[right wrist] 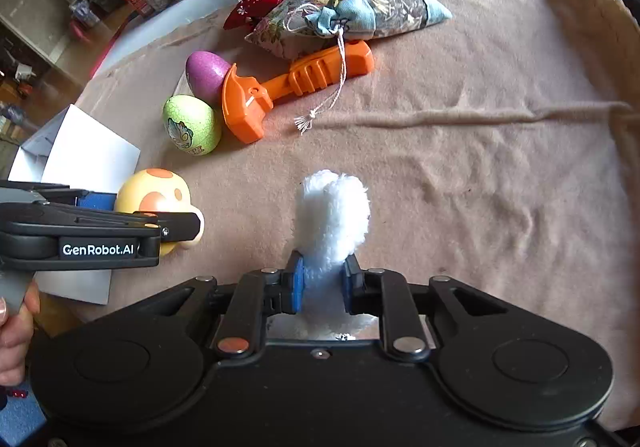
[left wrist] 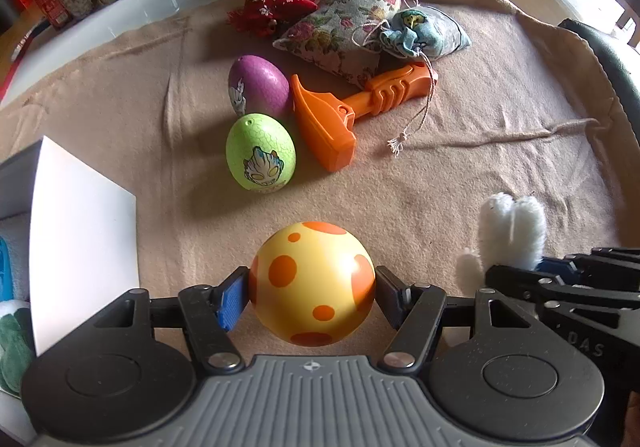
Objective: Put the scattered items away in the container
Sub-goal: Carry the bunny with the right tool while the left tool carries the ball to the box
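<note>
- Clamping the spotted yellow egg (left wrist: 312, 283) across its widest part, the left gripper (left wrist: 312, 297) kept it from rolling, beside the white box (left wrist: 80, 231).
- The right gripper (right wrist: 323, 285) pinched a white plush toy (right wrist: 334, 215) low down, above the blanket (right wrist: 480, 187).

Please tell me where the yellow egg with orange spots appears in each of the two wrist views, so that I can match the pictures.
Left wrist view: the yellow egg is at bottom centre, clamped between the fingers of the left gripper.
Right wrist view: the same egg is at the left edge, partly hidden behind the left gripper.
Shared landmark: the orange toy hammer lies beyond it, beside the green egg.
</note>
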Action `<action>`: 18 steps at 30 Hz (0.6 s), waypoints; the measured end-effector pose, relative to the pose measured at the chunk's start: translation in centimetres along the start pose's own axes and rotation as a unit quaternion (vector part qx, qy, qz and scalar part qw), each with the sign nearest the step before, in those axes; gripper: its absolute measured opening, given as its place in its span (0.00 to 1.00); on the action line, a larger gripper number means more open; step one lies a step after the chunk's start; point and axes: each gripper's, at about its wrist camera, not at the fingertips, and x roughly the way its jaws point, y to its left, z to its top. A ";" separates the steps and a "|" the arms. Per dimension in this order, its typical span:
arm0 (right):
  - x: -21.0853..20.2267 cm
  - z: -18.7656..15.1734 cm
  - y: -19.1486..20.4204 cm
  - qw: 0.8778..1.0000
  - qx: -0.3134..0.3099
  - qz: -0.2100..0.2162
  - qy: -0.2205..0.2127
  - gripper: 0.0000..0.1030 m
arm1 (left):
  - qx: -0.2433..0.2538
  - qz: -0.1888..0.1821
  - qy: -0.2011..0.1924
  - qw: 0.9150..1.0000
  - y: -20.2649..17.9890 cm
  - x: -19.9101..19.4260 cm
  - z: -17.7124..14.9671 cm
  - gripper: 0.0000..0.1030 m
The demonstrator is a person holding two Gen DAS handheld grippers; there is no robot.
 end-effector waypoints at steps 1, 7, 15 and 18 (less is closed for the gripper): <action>-0.2 0.0 0.0 1.000 -0.003 0.001 0.000 0.18 | 0.001 0.001 0.000 1.000 0.0 0.0 0.0 0.65; -1.9 0.4 0.6 1.000 -0.011 0.007 -0.017 0.18 | 0.009 0.007 -0.003 1.000 -0.2 -0.5 -0.1 0.65; -4.0 1.9 1.3 0.999 -0.029 0.009 -0.034 0.18 | 0.017 0.008 -0.007 1.000 -0.1 -1.8 -0.2 0.65; -4.3 2.4 1.5 0.999 -0.036 0.011 -0.035 0.18 | 0.021 0.011 -0.010 1.000 0.1 -2.5 -0.2 0.65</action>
